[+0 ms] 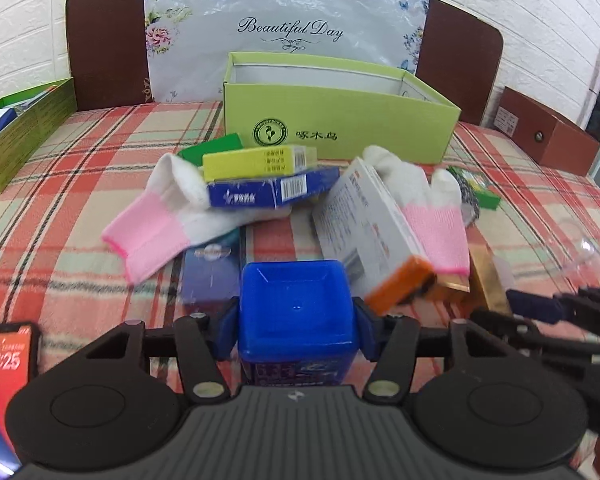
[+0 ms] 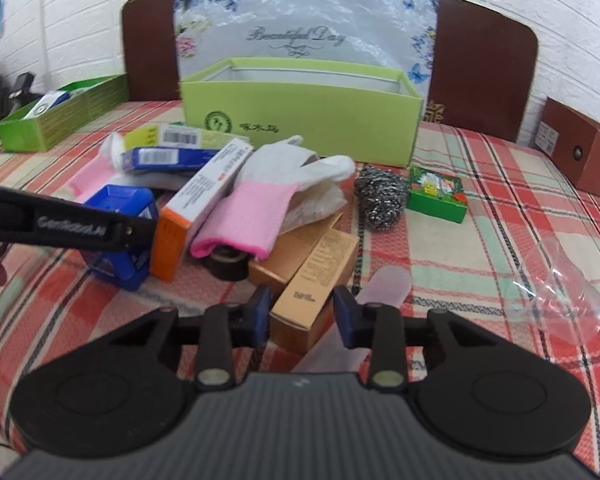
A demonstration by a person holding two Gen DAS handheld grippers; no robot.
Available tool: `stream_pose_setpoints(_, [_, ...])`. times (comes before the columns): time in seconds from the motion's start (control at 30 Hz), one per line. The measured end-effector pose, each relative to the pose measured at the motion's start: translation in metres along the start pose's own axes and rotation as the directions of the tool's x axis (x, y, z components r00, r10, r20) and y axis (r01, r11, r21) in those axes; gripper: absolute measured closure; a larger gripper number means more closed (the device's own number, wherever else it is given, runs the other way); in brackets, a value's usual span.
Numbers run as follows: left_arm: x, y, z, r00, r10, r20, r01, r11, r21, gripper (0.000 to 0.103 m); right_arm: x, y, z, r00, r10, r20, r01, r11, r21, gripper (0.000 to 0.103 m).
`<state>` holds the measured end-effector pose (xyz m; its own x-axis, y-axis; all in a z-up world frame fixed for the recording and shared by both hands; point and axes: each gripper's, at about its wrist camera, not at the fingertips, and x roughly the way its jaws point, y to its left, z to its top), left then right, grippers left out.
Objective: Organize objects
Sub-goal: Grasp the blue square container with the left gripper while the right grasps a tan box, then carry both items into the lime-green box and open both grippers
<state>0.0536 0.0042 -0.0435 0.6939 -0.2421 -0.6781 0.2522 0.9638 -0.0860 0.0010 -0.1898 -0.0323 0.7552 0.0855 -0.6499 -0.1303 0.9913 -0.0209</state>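
My left gripper (image 1: 296,332) is shut on a blue square plastic box (image 1: 296,304), held just above the plaid bedspread; the box also shows in the right wrist view (image 2: 118,236) under the left gripper's arm. My right gripper (image 2: 300,316) is open, its fingers either side of a tan cardboard box (image 2: 314,284) without touching it. A pile lies ahead: a white and orange box (image 2: 198,200), a yellow box (image 1: 256,162), a dark blue box (image 1: 272,192), and white and pink gloves (image 2: 256,208). A large lime green open box (image 1: 340,112) stands behind.
A low green tray (image 1: 16,136) with items sits at the far left. A steel scourer (image 2: 380,196) and a small green box (image 2: 438,194) lie to the right, with clear plastic wrap (image 2: 560,296) further right. A brown box (image 2: 580,148) is by the wall. The headboard stands behind.
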Motion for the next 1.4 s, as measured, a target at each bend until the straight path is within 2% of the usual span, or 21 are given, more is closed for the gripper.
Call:
stream_pose_setpoints(0.1, [0.000,-0.002,-0.001,1.000,0.030,-0.007,-0.030,1.000,0.003,0.039,0.000,-0.004,-0.002,1.000,0.011,-0.027,-0.011,1.000,0.008,0.070])
stream_pose_setpoints(0.17, [0.005,-0.001,0.001,0.999,0.046,-0.020,-0.046,0.999,-0.002,0.037,0.004,-0.005,0.000,1.000,-0.002,-0.022,0.003,0.999,0.032,0.064])
stream_pose_setpoints(0.2, [0.007,0.000,0.001,0.999,0.043,-0.027,-0.043,0.999,-0.010,0.036,0.006,-0.004,0.002,1.000,-0.014,-0.023,0.015,0.999,0.036,0.058])
stream_pose_setpoints(0.3, [0.013,0.002,0.004,0.998,0.051,-0.038,-0.051,0.998,-0.025,0.030,0.012,-0.001,0.002,1.000,-0.020,-0.020,0.020,0.999,0.027,0.058])
stream_pose_setpoints(0.37, [0.016,0.002,0.006,0.998,0.058,-0.032,-0.059,0.998,-0.022,0.032,0.015,-0.002,0.002,0.999,-0.032,-0.011,0.032,0.999,0.034,0.058])
stream_pose_setpoints(0.4, [0.017,0.003,0.006,0.999,0.044,-0.029,-0.044,0.999,-0.022,0.036,0.016,-0.003,0.003,0.999,-0.037,-0.007,0.037,0.999,0.038,0.062])
stream_pose_setpoints(0.43, [0.017,0.003,0.007,0.999,0.023,-0.033,-0.024,0.999,-0.032,0.045,0.017,-0.004,0.004,0.999,-0.036,-0.005,0.036,0.998,0.042,0.067])
stream_pose_setpoints(0.6, [0.000,0.002,0.006,1.000,0.009,-0.014,-0.010,0.999,-0.036,0.045,0.004,-0.007,0.005,0.999,-0.047,0.014,0.047,0.999,0.013,0.080])
stream_pose_setpoints(0.7, [-0.019,0.000,0.014,0.999,-0.015,0.028,0.015,0.999,-0.032,0.045,-0.013,-0.018,0.009,0.999,-0.001,0.042,-0.001,0.999,0.047,0.080])
stream_pose_setpoints(0.9, [-0.060,-0.007,0.054,0.984,-0.066,0.163,0.064,0.998,0.015,0.045,-0.047,-0.025,0.032,0.990,0.030,0.136,-0.035,0.999,0.031,0.080])
stream_pose_setpoints(1.07, [-0.074,-0.014,0.098,0.964,-0.107,0.243,0.103,0.994,0.029,0.045,-0.068,-0.034,0.073,0.965,0.075,0.250,-0.085,0.996,0.027,0.080])
stream_pose_setpoints(1.27, [-0.051,-0.021,0.153,0.954,-0.100,0.281,0.100,0.995,0.014,0.045,-0.062,-0.041,0.132,0.938,0.131,0.322,-0.135,0.991,-0.010,0.080])
stream_pose_setpoints(1.33, [-0.034,-0.019,0.169,0.957,-0.102,0.272,0.111,0.994,-0.017,0.045,-0.050,-0.043,0.152,0.933,0.116,0.340,-0.116,0.993,-0.020,0.080])
stream_pose_setpoints(1.4, [-0.012,-0.018,0.186,0.961,-0.070,0.266,0.082,0.996,-0.031,0.045,-0.033,-0.045,0.169,0.932,0.097,0.348,-0.094,0.995,-0.025,0.080])
